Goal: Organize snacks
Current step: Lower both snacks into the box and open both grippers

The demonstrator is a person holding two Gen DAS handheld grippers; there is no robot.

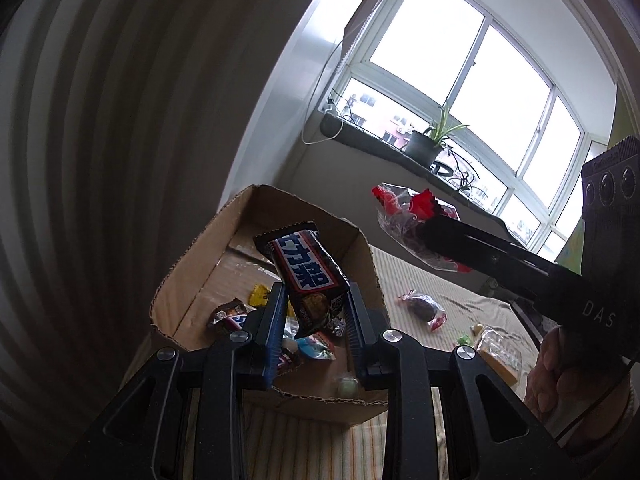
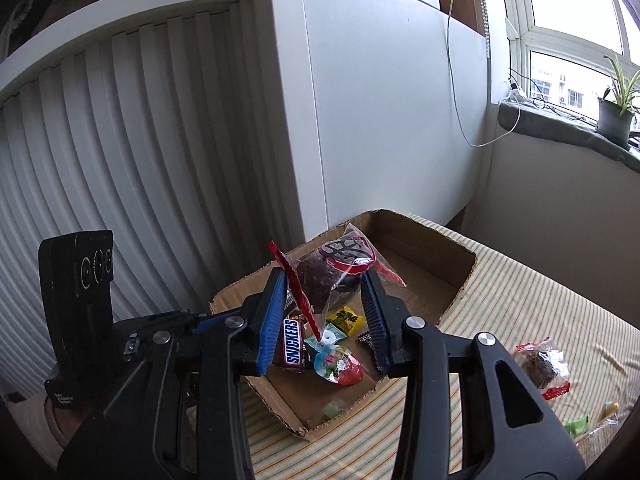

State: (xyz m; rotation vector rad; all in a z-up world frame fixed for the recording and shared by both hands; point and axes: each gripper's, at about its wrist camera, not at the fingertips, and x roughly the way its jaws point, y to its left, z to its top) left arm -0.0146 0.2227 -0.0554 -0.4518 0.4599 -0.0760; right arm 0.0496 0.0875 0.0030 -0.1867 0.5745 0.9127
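Snickers bar (image 1: 310, 276): dark wrapper, blue lettering, tilted, frame centre, above the box. Red-edged clear packet (image 2: 334, 276): dark cake inside, frame centre, above the box. Cardboard box (image 2: 424, 264): open, holds mixed wrapped sweets. Second cake packet (image 2: 540, 364): lies lower right, outside the box.

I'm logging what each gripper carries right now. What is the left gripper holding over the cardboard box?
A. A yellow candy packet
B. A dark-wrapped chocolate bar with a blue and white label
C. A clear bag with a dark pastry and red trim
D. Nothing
B: in the left wrist view, the left gripper has its fingers on both sides of the dark-wrapped chocolate bar above the cardboard box.
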